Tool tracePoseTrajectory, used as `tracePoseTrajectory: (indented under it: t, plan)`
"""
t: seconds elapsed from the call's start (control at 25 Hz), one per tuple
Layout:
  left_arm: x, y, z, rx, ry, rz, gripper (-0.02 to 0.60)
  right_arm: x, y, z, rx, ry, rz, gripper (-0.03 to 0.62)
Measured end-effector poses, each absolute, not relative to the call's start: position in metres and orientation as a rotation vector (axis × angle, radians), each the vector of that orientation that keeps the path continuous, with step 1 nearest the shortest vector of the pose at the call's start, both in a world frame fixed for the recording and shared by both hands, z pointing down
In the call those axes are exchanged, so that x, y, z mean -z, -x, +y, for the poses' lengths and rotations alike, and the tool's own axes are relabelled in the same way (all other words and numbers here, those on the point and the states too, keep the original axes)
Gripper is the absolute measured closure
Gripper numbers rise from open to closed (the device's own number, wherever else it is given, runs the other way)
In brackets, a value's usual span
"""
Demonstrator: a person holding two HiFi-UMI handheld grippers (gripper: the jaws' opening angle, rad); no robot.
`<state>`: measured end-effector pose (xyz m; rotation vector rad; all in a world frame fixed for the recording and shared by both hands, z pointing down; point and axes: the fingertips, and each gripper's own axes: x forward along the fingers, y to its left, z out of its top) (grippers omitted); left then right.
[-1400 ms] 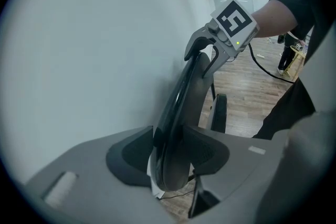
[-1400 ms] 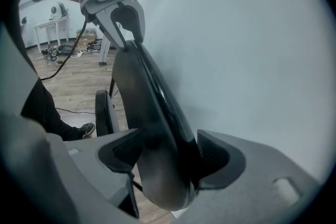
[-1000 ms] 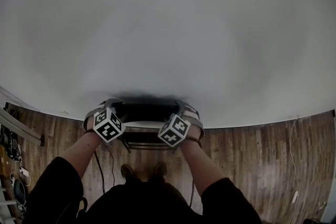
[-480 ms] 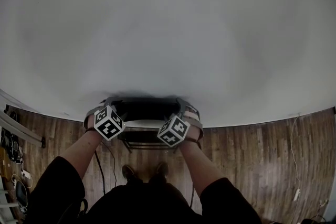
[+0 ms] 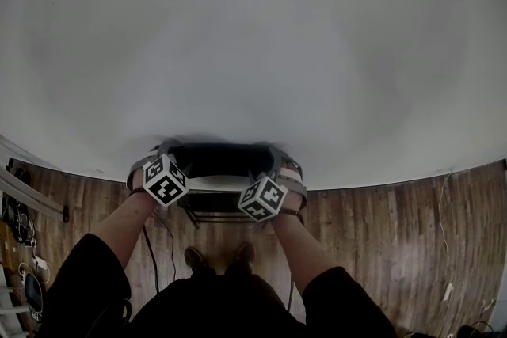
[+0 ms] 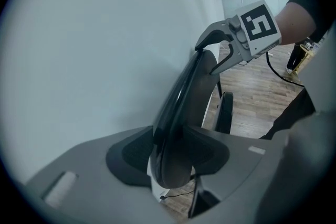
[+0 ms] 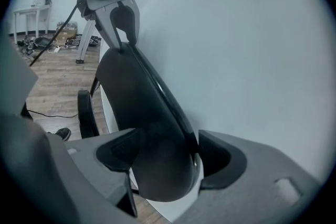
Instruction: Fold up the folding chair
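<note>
A black folding chair stands against the white wall, its curved backrest [image 5: 226, 160] uppermost and its seat [image 5: 220, 206] below. My left gripper [image 5: 155, 158] is shut on the backrest's left end [image 6: 184, 97], with both pads pressing on it [image 6: 170, 153]. At the other end my right gripper [image 5: 283, 162] holds the backrest [image 7: 142, 107] between its pads [image 7: 167, 157]. Each gripper view shows the other gripper at the far end: the right gripper [image 6: 216, 52] and the left gripper [image 7: 122, 21]. The seat's edge [image 6: 226, 113] hangs below the backrest.
The white wall [image 5: 253, 36] rises straight behind the chair. Wooden floor [image 5: 380, 233] lies around it. A cable [image 5: 150, 249] runs on the floor at the left, with clutter [image 5: 16, 210] by the left edge. The person's shoes [image 5: 194, 257] stand just before the chair.
The right gripper's marker cube has tipped a little. Both grippers stay at the ends of the backrest and the chair has not visibly moved.
</note>
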<state>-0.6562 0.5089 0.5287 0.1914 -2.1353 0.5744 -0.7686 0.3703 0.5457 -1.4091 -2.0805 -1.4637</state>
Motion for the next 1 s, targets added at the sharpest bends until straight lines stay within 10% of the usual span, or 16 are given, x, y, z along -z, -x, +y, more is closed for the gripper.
tracePoseTrajectory:
  t: [1.0]
  plan:
    - [-0.503, 0.647, 0.521, -0.612, -0.080, -2.121, 0.463, -0.524, 0.759, 0.364, 1.349, 1.570, -2.096, 0.266]
